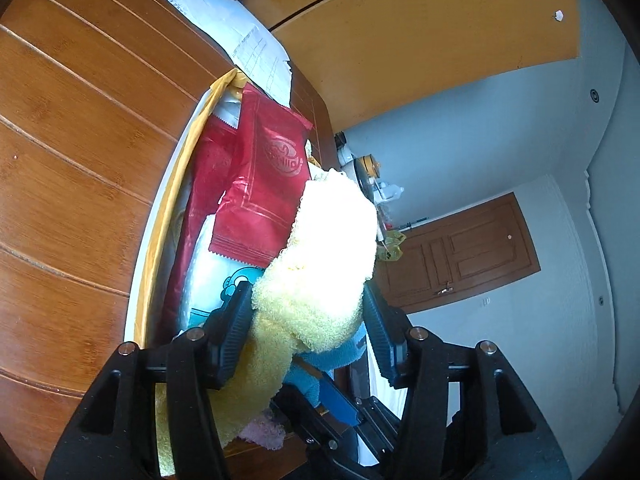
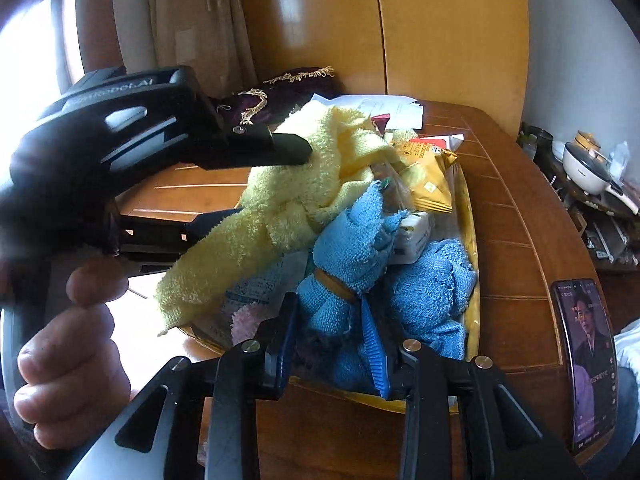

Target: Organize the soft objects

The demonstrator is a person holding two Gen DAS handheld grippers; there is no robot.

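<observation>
Towels: one yellow towel [image 2: 280,200] in left gripper [image 1: 308,316] jaws; right gripper [image 2: 332,336] jaws clamp one blue towel [image 2: 344,256].

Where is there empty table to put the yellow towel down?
Bare wood shows on the table between the tray's gold rim and the phone, and beyond the tray toward the white papers. The tray itself is crowded: yellow towel, blue cloths, snack packets. The left gripper fills the near-left side.
</observation>
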